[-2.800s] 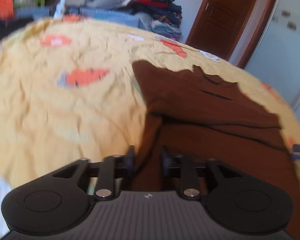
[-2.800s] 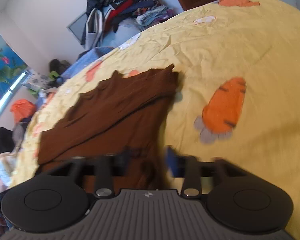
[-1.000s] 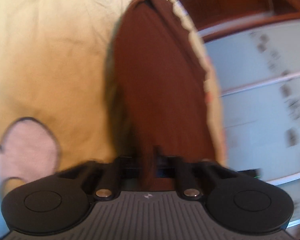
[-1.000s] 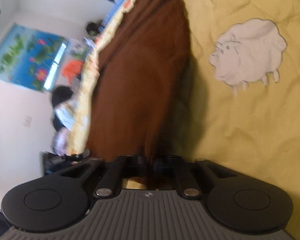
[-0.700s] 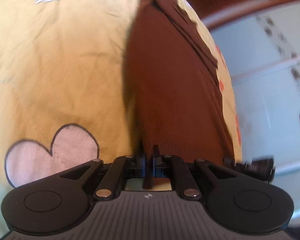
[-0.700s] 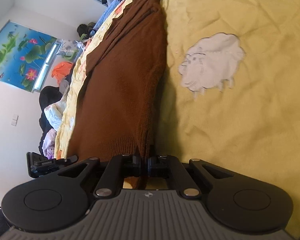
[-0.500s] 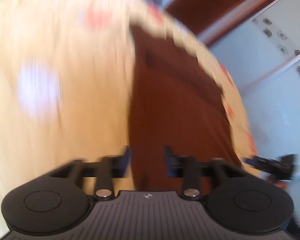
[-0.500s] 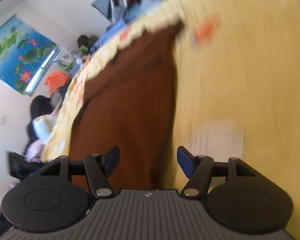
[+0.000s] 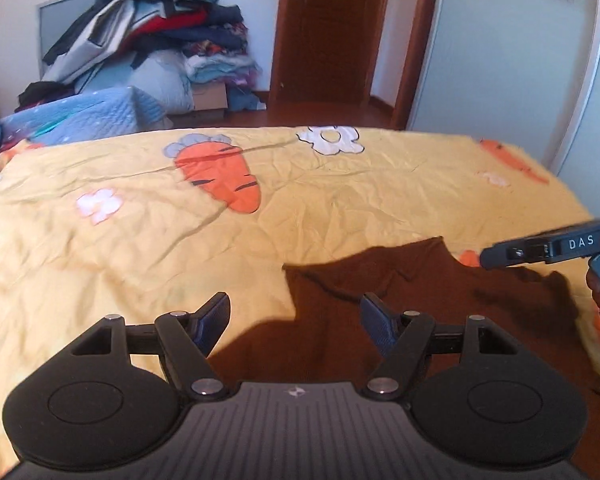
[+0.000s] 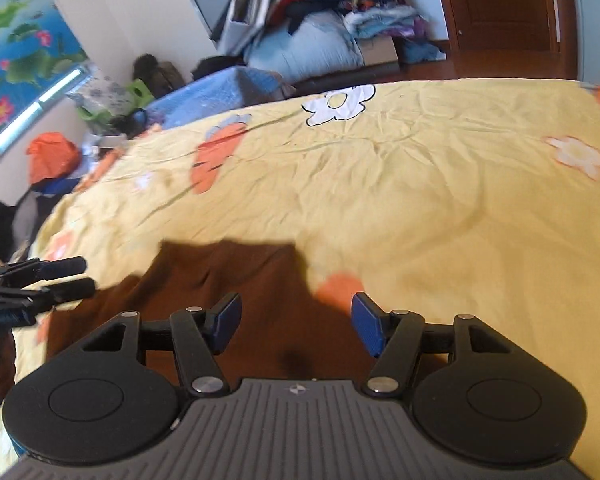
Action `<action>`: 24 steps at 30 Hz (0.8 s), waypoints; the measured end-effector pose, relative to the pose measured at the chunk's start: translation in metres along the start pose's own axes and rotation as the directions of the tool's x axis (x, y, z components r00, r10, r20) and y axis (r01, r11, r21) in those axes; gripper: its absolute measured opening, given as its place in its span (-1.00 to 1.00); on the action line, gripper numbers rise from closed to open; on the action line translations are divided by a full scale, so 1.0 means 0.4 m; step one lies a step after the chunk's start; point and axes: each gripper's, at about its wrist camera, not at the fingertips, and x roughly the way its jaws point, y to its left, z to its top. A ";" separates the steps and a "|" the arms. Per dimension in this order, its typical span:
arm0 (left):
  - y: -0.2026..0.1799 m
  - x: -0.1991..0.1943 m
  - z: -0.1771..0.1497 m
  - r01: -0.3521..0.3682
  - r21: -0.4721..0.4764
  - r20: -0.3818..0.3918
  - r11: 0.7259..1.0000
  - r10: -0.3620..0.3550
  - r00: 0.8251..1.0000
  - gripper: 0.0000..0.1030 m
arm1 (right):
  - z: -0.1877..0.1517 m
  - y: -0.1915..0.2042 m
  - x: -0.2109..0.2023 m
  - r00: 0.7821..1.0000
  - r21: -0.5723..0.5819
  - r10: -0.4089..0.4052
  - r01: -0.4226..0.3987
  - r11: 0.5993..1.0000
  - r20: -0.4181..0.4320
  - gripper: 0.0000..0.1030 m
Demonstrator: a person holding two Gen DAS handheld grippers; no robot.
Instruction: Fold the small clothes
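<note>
A brown knit garment [image 9: 440, 304] lies folded on the yellow bed sheet [image 9: 140, 220], near the front edge. My left gripper [image 9: 296, 316] is open and empty, above the garment's left edge. My right gripper [image 10: 296, 316] is open and empty, above the garment's [image 10: 236, 280] right part. The right gripper also shows at the right of the left wrist view [image 9: 548, 250]. The left gripper shows at the left of the right wrist view [image 10: 60, 280].
The sheet has carrot [image 9: 220, 176] and flower [image 9: 328, 140] prints. A pile of clothes [image 9: 160, 32] stands against the far wall. A blue quilt [image 9: 84, 116] lies beyond the bed. A wooden door [image 9: 332, 28] and a white wardrobe [image 9: 520, 60] stand at the right.
Both grippers were shut on the brown garment and carried its edge over. They have opened, let it go, and pulled back up above it.
</note>
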 end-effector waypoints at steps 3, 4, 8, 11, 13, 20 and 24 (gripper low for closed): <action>-0.041 0.097 0.023 0.018 0.068 -0.060 0.998 -0.014 0.998 0.38 | 0.032 0.024 0.080 1.000 -0.060 0.006 -0.007 0.998 -0.021 0.25; -0.053 0.121 0.025 0.016 0.095 -0.079 0.995 -0.009 0.997 0.31 | 0.037 0.034 0.106 0.999 -0.083 -0.011 0.007 0.997 -0.041 0.25; -0.080 0.156 -0.003 0.047 0.165 -0.071 0.985 -0.035 0.997 -0.86 | 0.044 0.061 0.157 0.996 -0.157 0.006 -0.019 0.987 -0.086 -0.77; -0.095 0.146 0.002 -0.035 0.191 0.043 0.981 0.028 0.999 -0.86 | 0.052 0.069 0.132 0.999 -0.146 0.033 -0.032 0.989 0.008 -0.77; -0.069 0.196 -0.001 -0.086 0.155 -0.034 0.984 0.093 0.995 -0.86 | 0.043 0.057 0.153 1.000 -0.130 -0.001 0.003 0.991 0.019 -0.81; -0.031 0.018 -0.021 -0.095 0.098 0.087 0.991 0.086 0.993 -0.33 | -0.014 0.039 0.038 0.992 -0.034 0.032 -0.029 0.999 0.121 0.43; 0.000 -0.070 -0.092 0.016 0.042 0.122 0.999 -0.021 0.992 0.66 | -0.073 0.027 -0.039 0.993 -0.052 0.027 -0.022 0.998 0.111 0.41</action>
